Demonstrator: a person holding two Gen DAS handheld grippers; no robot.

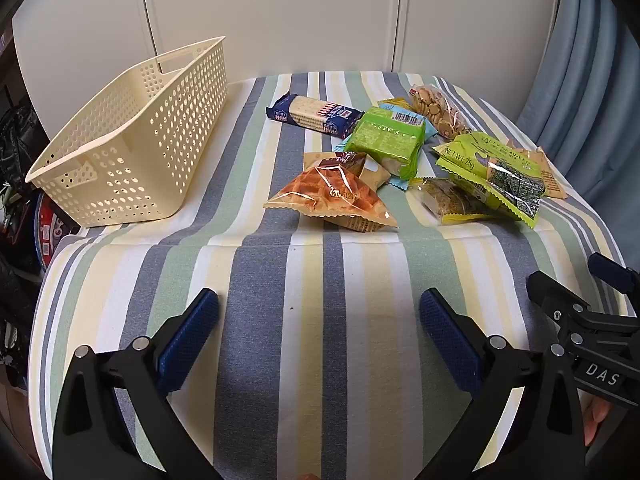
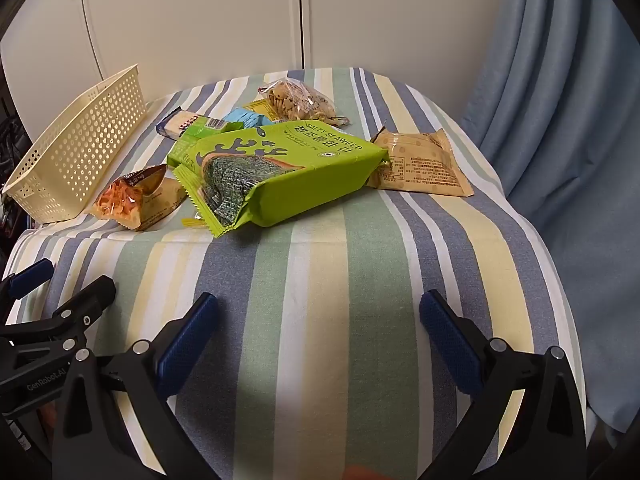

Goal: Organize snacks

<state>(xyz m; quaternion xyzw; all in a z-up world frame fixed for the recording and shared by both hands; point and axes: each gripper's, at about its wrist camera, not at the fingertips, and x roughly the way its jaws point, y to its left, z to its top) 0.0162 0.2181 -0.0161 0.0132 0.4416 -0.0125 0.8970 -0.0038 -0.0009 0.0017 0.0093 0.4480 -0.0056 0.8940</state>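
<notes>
A pile of snack packs lies on the striped table: a waffle pack [image 1: 334, 194], a blue cracker pack [image 1: 316, 115], a green pack [image 1: 386, 140], a bag of round biscuits [image 1: 436, 110] and a lime seaweed bag [image 2: 280, 172]. A tan pack [image 2: 420, 164] lies right of the seaweed bag. An empty cream perforated basket [image 1: 124, 148] stands at the left. My left gripper [image 1: 319, 306] is open above the near cloth, well short of the snacks. My right gripper [image 2: 319, 306] is open too, with nothing between its fingers, nearest the seaweed bag.
The striped cloth [image 1: 320, 280] drapes over the table's front edge. White cabinet doors [image 1: 280, 12] stand behind, and a blue curtain [image 2: 560, 120] hangs at the right. Dark clutter [image 1: 16, 184] sits left of the basket. The other gripper's black frame [image 1: 592, 320] shows at the right edge.
</notes>
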